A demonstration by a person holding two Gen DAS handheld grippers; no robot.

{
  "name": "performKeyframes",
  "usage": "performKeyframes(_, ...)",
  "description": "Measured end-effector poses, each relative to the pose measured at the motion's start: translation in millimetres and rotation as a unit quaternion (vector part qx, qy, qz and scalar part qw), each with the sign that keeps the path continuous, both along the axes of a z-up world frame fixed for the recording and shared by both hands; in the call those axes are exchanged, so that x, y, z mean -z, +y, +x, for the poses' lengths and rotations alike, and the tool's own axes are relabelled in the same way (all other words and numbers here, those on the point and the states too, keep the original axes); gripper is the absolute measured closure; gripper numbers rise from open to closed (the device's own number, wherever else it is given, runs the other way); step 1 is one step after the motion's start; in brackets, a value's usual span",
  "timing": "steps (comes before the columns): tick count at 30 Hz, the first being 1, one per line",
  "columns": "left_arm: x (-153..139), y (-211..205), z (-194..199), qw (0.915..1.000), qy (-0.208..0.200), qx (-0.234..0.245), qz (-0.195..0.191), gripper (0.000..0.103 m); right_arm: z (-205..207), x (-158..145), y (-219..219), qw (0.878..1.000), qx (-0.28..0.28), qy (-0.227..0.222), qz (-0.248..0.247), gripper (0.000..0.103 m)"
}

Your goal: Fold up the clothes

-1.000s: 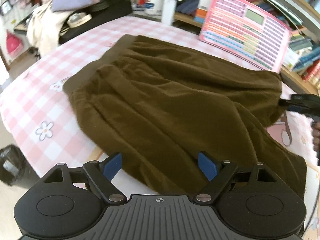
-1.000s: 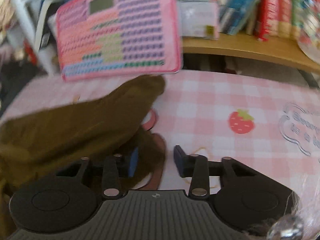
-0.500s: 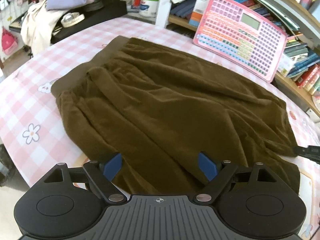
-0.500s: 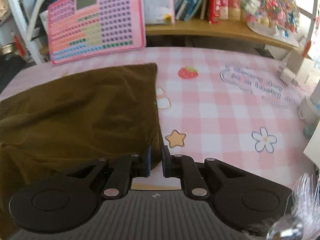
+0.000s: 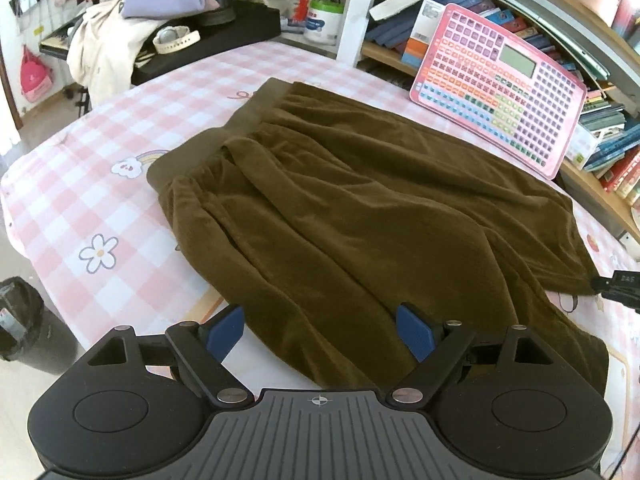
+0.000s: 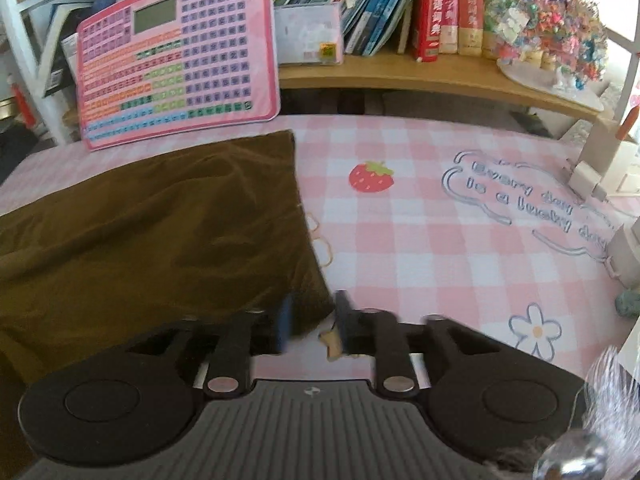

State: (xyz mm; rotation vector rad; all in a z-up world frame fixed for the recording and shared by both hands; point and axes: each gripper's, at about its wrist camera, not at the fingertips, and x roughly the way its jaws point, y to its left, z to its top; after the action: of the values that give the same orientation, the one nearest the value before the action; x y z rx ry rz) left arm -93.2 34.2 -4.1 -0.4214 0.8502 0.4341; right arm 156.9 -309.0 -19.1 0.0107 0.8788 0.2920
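Note:
A dark olive-brown garment [image 5: 340, 220] with an elastic waistband lies spread on the pink checked tablecloth [image 5: 100, 184]. My left gripper [image 5: 320, 332] hangs open and wide over its near edge, touching nothing. In the right wrist view the garment [image 6: 152, 220] fills the left half. Its near right corner sits between the fingers of my right gripper [image 6: 312, 316]. Those jaws are opening, and the blurred pads stand a little apart from the cloth. The tip of the right gripper [image 5: 618, 286] shows at the garment's right hem in the left wrist view.
A pink toy keyboard [image 5: 500, 88] leans on a bookshelf [image 6: 400, 76] behind the table. A pile of clothes [image 5: 108, 40] and a black case lie at the back left. A white charger [image 6: 588, 176] sits at the right. A black bin [image 5: 20, 320] stands on the floor.
The right gripper closed on the garment's right corner and drew it out flat toward the right; now its jaws have parted again. The left gripper stayed open and hardly moved.

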Motion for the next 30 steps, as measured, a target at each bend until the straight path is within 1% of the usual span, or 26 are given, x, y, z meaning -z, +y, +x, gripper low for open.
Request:
performKeyframes(4, -0.5, 6.5, 0.9, 1.0, -0.005, -0.005, 0.001, 0.017, -31.5, -10.8, -6.4, 0.999, -0.036, -0.008, 0.011, 0.074)
performKeyframes(6, -0.7, 6.2, 3.6, 0.9999, -0.009, -0.004, 0.003, 0.017, -48.6, -11.6, -5.0, 0.998, -0.068, -0.004, 0.018, 0.074)
performKeyframes(8, -0.2, 3.5, 5.8, 0.9999, -0.012, 0.005, 0.005, 0.017, -62.1, -10.1, -2.7, 0.996, -0.086, -0.004, 0.016, 0.074)
performKeyframes(10, 0.7, 0.1, 7.6, 0.9998, -0.014, 0.014, 0.008, 0.017, -71.3, -8.6, -3.6, 0.996, -0.083, -0.007, 0.007, 0.074)
performKeyframes(14, 5.9, -4.2, 9.1, 0.9996, -0.013, 0.023, 0.008, 0.017, -80.5, -7.5, -14.5, 0.998, -0.066, -0.004, 0.011, 0.074)
performKeyframes(20, 8.1, -12.6, 14.6, 0.9993, -0.013, 0.035, 0.002, 0.017, -85.3, -5.7, -17.2, 0.998, -0.068, -0.003, 0.015, 0.066)
performKeyframes(24, 9.2, -20.9, 16.0, 0.9989, -0.011, 0.046, 0.001, 0.017, -86.9, -4.0, -17.2, 0.997, -0.069, 0.001, 0.016, 0.066)
performKeyframes(30, 2.1, -19.9, 14.0, 0.9989, -0.015, 0.043, 0.007, 0.017, -85.5, -6.2, -24.7, 0.998, -0.063, -0.004, 0.016, 0.065)
